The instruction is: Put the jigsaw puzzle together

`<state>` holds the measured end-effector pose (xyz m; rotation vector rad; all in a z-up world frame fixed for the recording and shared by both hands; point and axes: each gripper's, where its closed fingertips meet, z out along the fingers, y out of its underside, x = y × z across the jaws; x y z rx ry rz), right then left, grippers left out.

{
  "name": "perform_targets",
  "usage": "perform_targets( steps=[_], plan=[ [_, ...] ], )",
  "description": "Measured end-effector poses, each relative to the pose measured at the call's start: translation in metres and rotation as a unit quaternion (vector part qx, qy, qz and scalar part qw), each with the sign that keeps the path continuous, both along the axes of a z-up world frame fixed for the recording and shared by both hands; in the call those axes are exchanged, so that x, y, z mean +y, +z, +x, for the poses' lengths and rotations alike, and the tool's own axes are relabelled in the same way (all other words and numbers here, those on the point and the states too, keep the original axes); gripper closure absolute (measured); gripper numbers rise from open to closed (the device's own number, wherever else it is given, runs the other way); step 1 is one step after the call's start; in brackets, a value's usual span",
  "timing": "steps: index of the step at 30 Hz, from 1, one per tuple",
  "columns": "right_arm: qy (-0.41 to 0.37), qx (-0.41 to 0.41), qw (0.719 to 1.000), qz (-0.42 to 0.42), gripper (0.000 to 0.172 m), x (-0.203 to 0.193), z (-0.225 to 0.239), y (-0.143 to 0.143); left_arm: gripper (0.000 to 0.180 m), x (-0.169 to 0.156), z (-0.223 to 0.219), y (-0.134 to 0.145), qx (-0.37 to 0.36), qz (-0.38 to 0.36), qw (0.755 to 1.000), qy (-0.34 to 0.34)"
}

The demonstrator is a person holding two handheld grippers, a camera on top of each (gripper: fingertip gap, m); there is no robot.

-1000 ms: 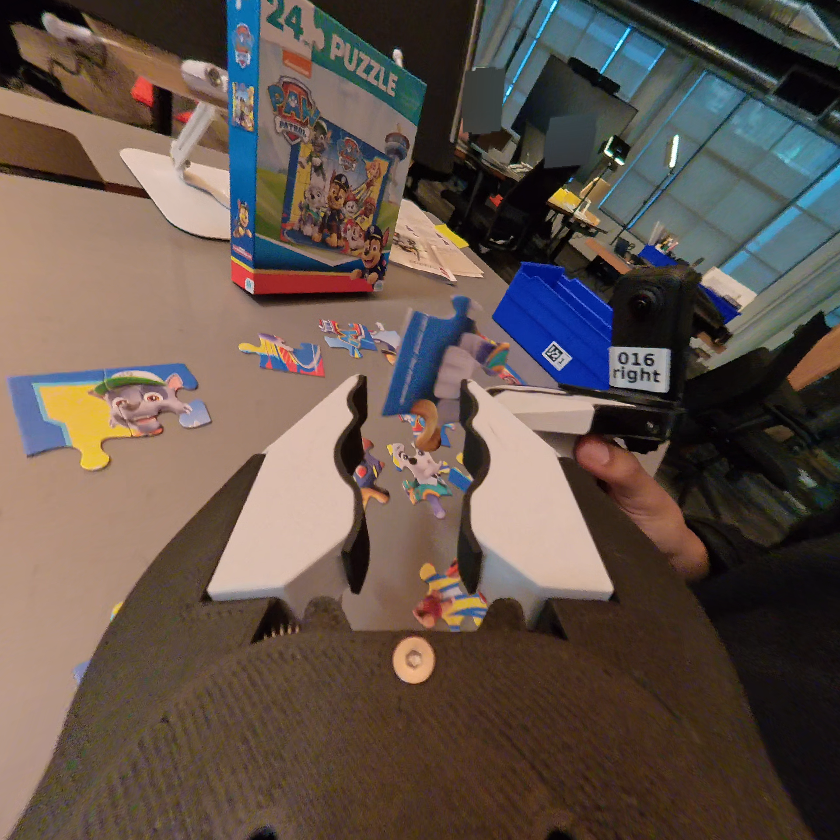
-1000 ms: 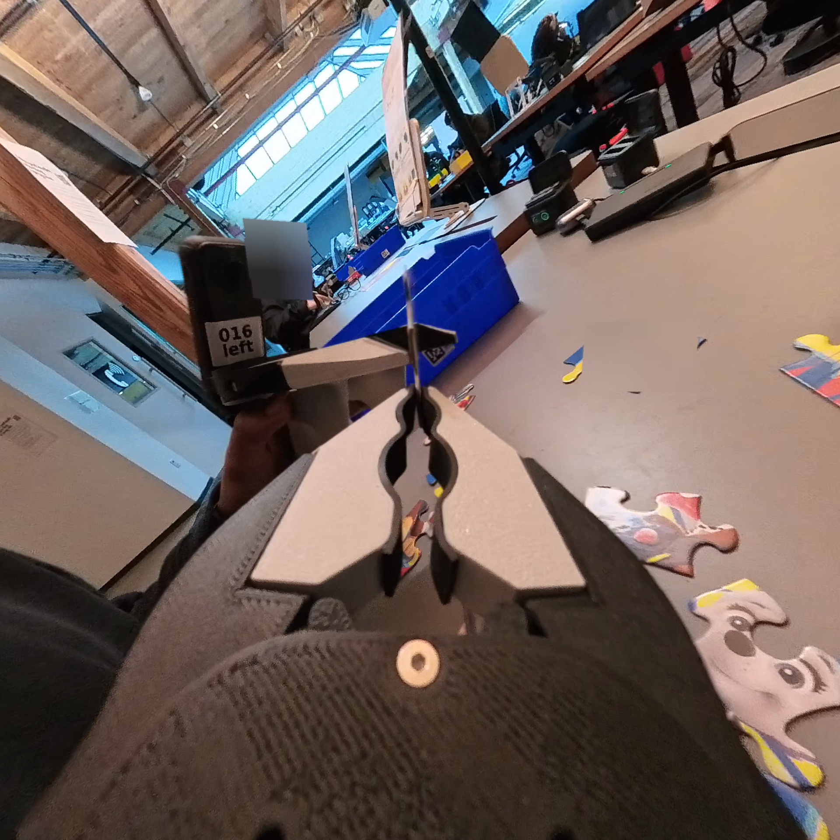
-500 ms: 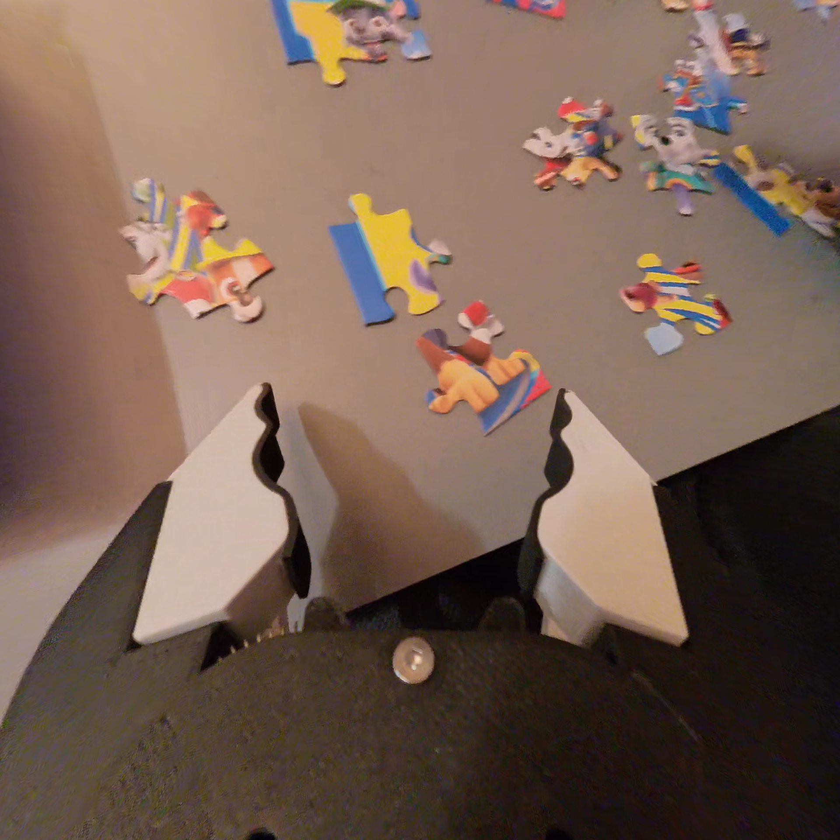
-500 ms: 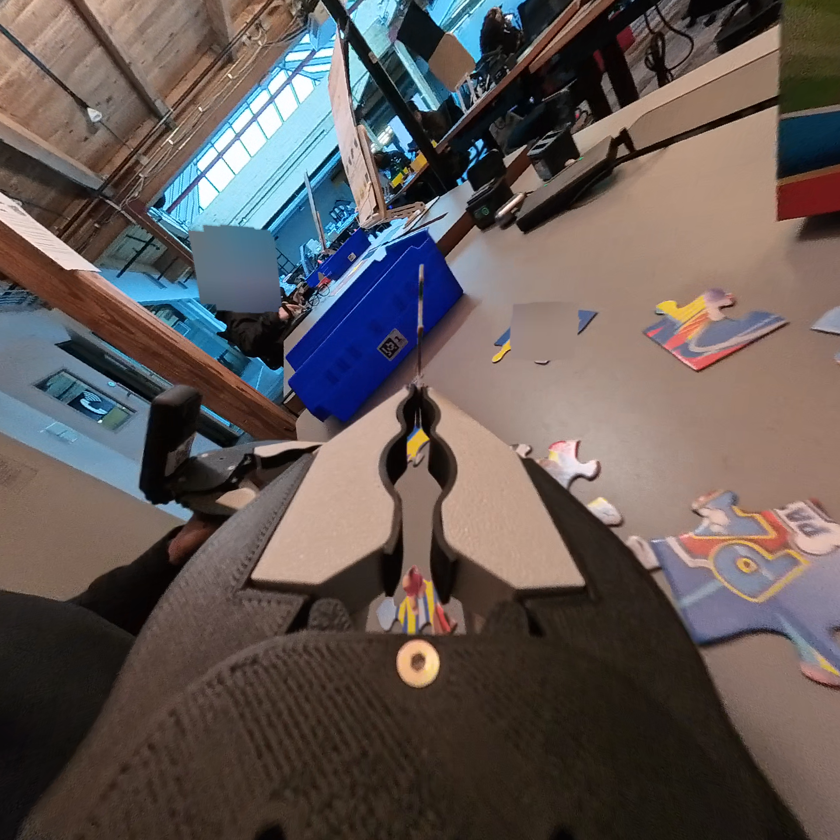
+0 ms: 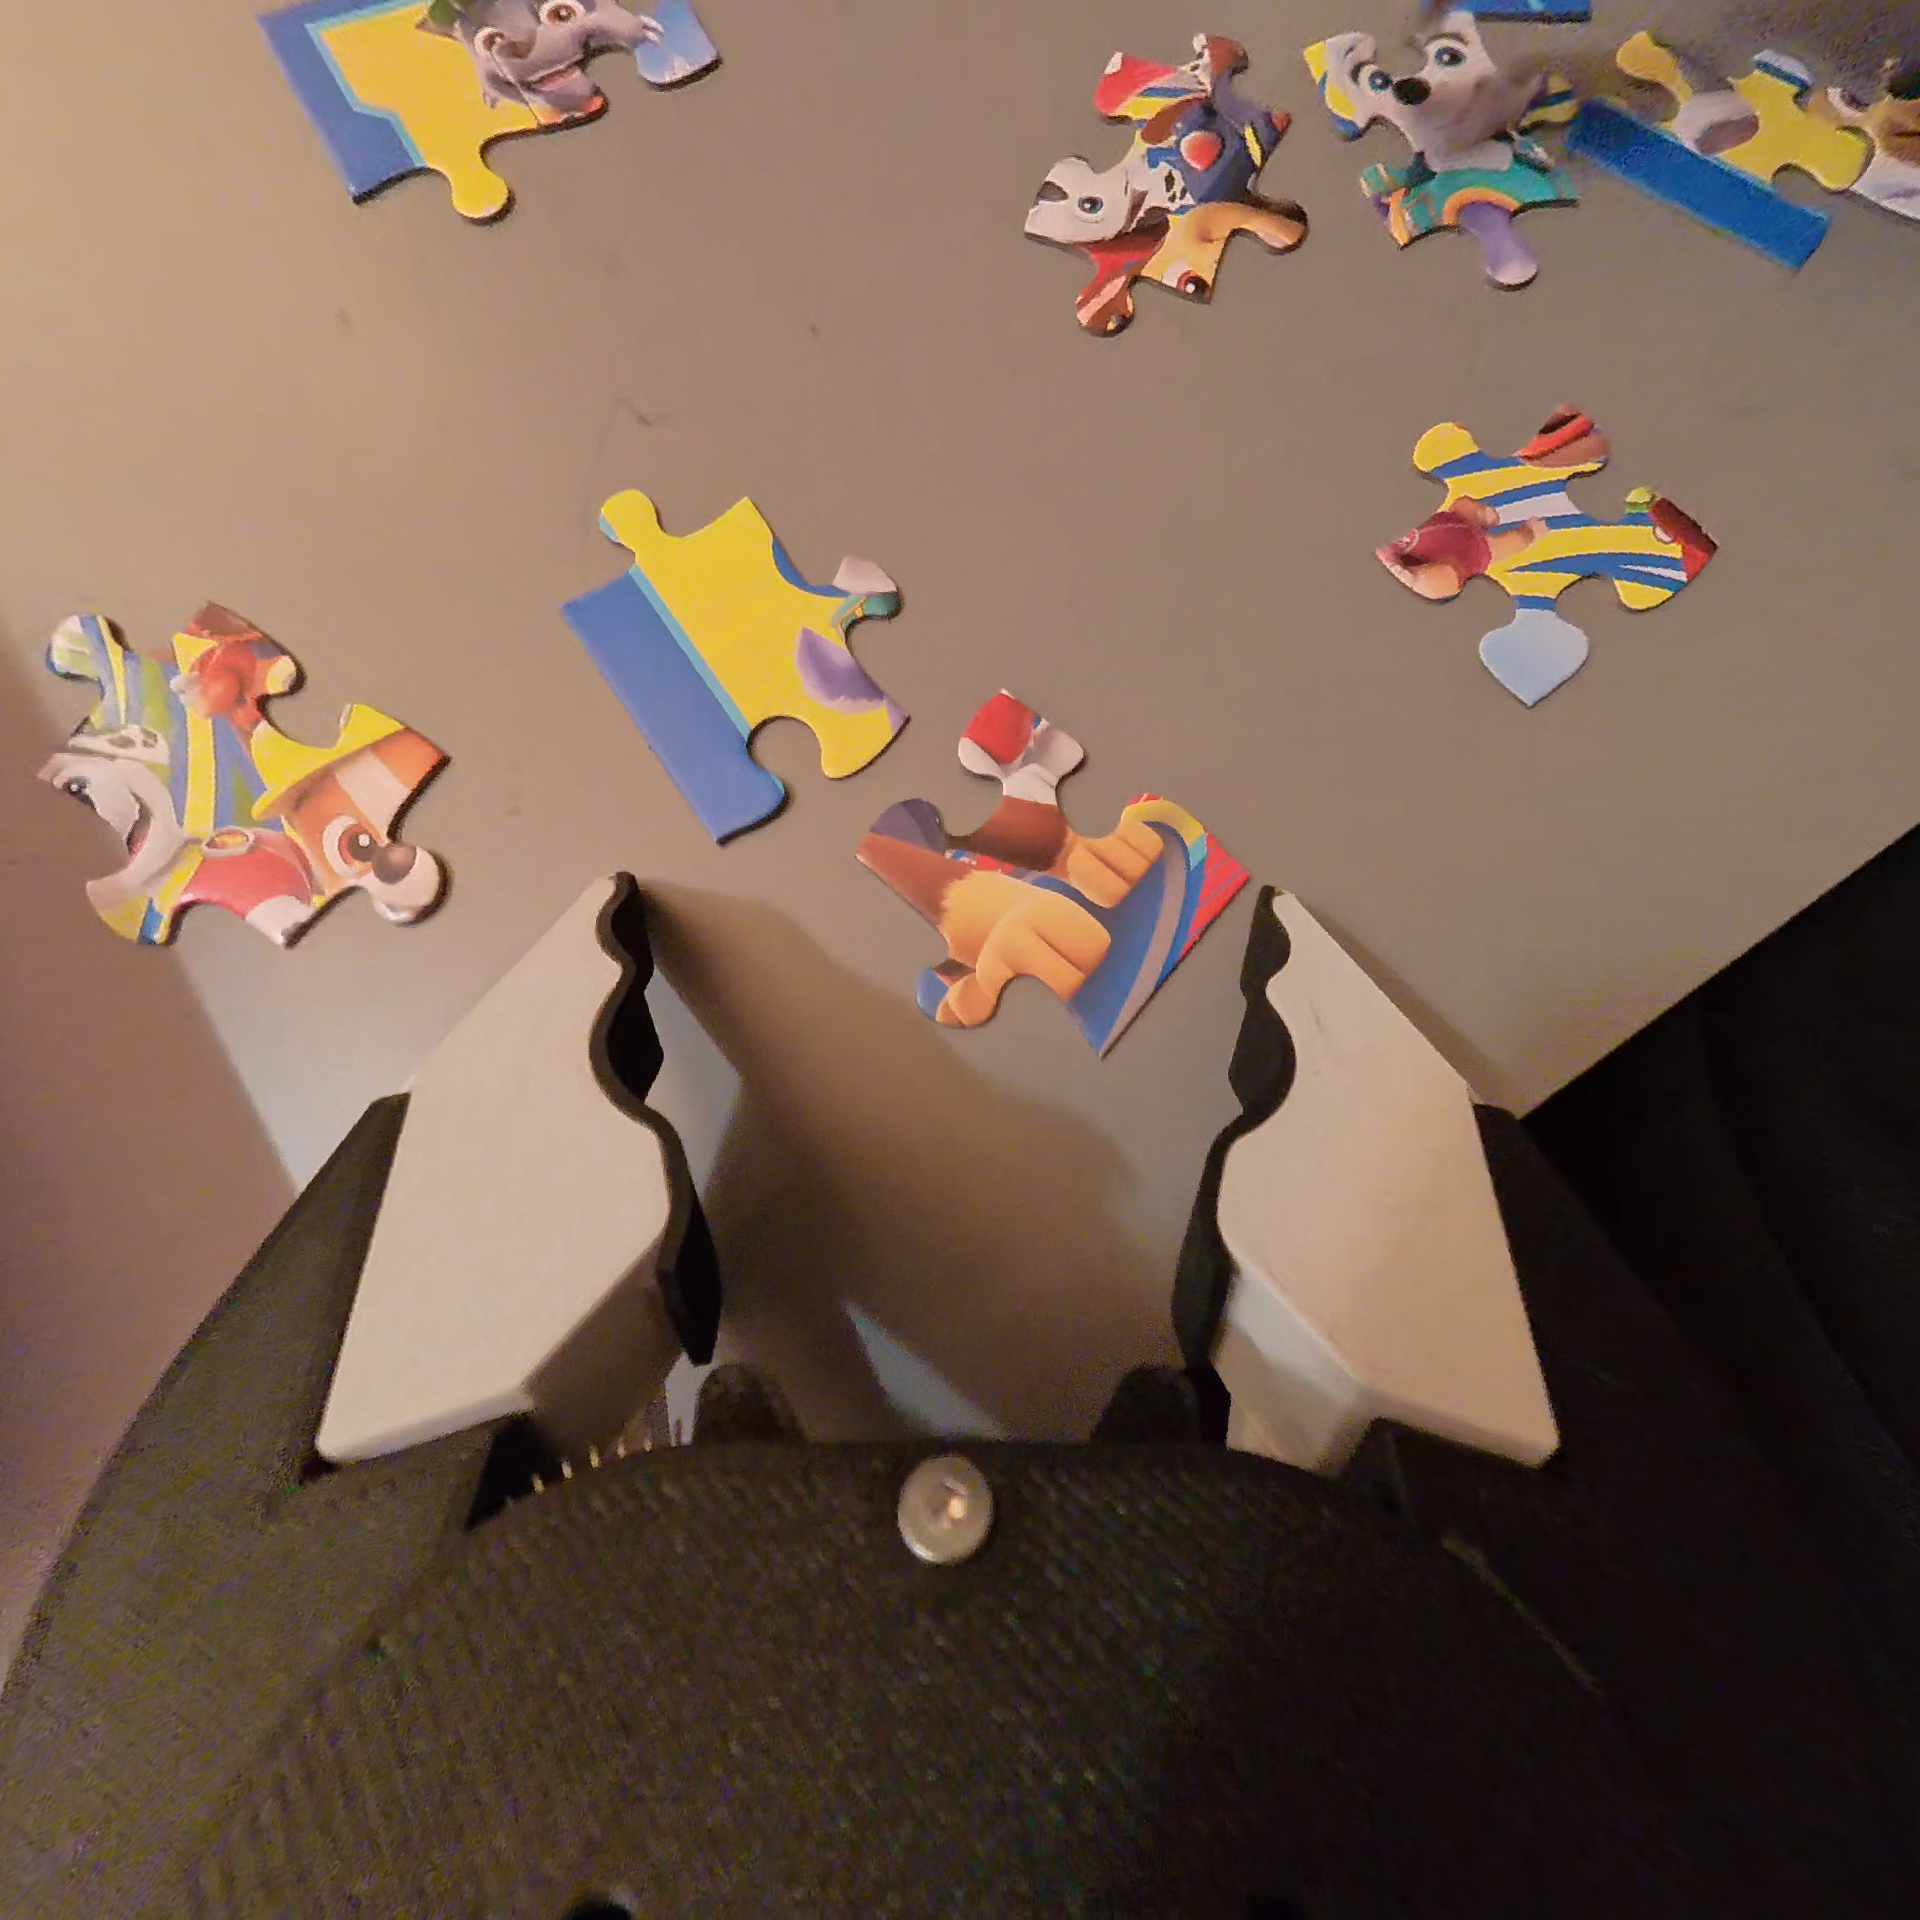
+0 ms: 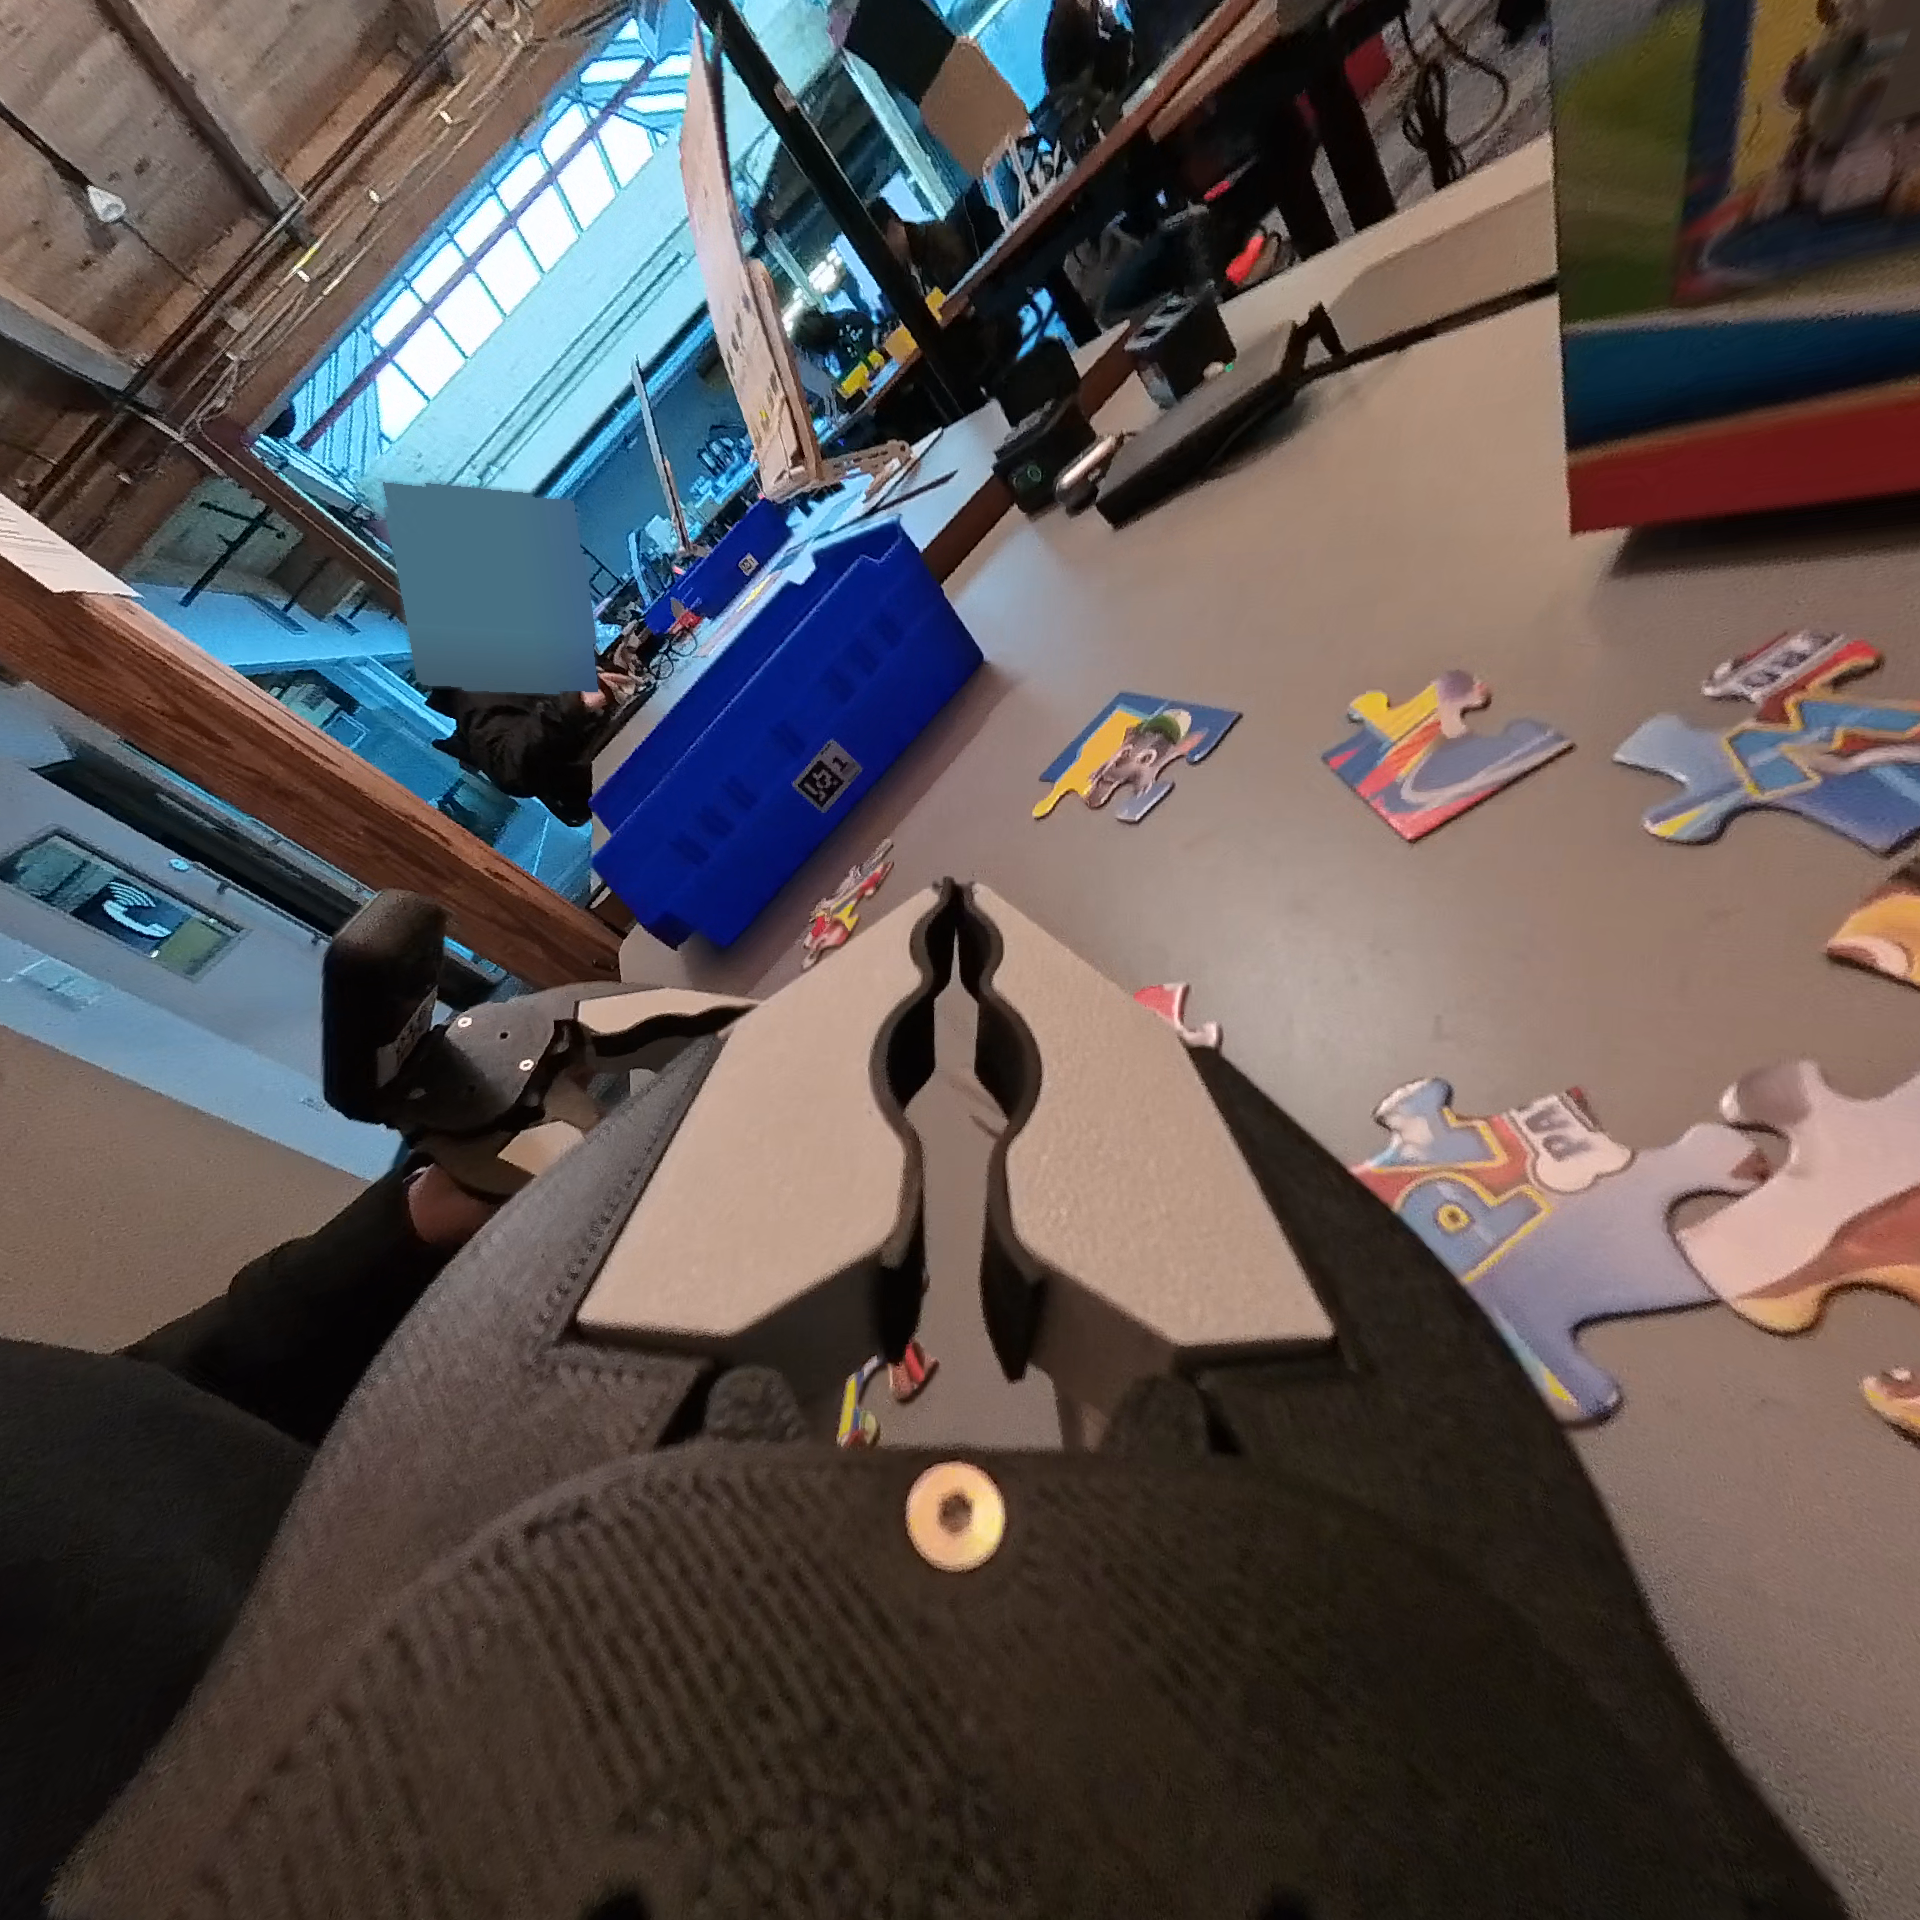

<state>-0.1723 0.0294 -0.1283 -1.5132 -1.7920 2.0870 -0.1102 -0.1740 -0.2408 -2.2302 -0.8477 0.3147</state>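
My left gripper point(image 5: 940, 894) hangs above the near edge of the grey table point(image 5: 935, 395) with its two fingers spread wide and nothing between the pads. Taking the orange-and-blue puzzle piece point(image 5: 1060, 894) as my landmark: it lies flat on the table just beyond the gap, closer to the right fingertip point(image 5: 1273, 925) than to the left one, and neither pad touches it. Just up and left of it lies a yellow piece with a blue border point(image 5: 727, 655). Farther left sits a piece with cartoon dog faces point(image 5: 234, 779). Well up and right of the landmark is a yellow-and-blue striped piece point(image 5: 1538, 540), and more pieces lie along the far side.

My right gripper point(image 6: 958, 891) has its fingers pressed together at the tips; nothing shows between them. It hovers low over the same table. Beyond its tips stand a blue bin point(image 6: 790, 748) and a puzzle box point(image 6: 1745, 260), with loose pieces scattered to the right.
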Motion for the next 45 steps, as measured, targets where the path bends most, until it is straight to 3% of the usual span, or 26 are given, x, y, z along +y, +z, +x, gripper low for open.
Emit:
perform_targets(
  steps=[6, 9, 11, 14, 16, 23, 29, 34, 37, 45],
  plan=[
    [-0.045, 0.014, 0.998, 0.043, 0.165, 0.044, -0.003, 0.002, 0.076, 0.01, -0.008, 0.001, 0.001, 0.0, 1.0, -0.02],
    [0.012, 0.061, 0.99, 0.127, 0.15, 0.046, 0.014, 0.002, 0.082, 0.016, -0.012, 0.001, 0.001, 0.001, 1.0, -0.026],
    [0.063, 0.083, 0.967, 0.231, 0.144, 0.038, 0.03, -0.016, 0.084, 0.02, -0.015, 0.001, -0.001, -0.001, 1.0, -0.03],
    [0.134, 0.124, 0.903, 0.388, 0.14, 0.022, 0.047, -0.055, 0.086, 0.029, -0.02, 0.001, -0.004, -0.003, 0.999, -0.036],
    [0.173, 0.141, 0.875, 0.43, 0.136, 0.008, 0.055, -0.075, 0.088, 0.039, -0.025, 0.002, -0.004, -0.003, 0.999, -0.042],
    [0.249, 0.084, 0.86, 0.438, 0.101, -0.003, 0.058, -0.105, 0.094, 0.066, -0.027, 0.007, 0.003, -0.015, 0.998, -0.065],
    [0.232, 0.084, 0.863, 0.442, 0.106, -0.006, 0.056, -0.105, 0.095, 0.021, -0.015, 0.024, 0.002, -0.022, 1.0, 0.005],
    [0.223, 0.077, 0.869, 0.435, 0.107, -0.006, 0.056, -0.104, 0.096, -0.002, 0.008, 0.011, -0.033, -0.015, 0.998, 0.05],
    [0.22, 0.076, 0.881, 0.412, 0.107, -0.008, 0.057, -0.098, 0.098, -0.001, 0.012, 0.003, -0.03, -0.022, 0.998, 0.048],
    [0.173, 0.08, 0.943, 0.272, 0.107, -0.012, 0.057, -0.053, 0.114, 0.026, -0.004, 0.004, -0.02, -0.003, 1.0, 0.024]
  ],
)
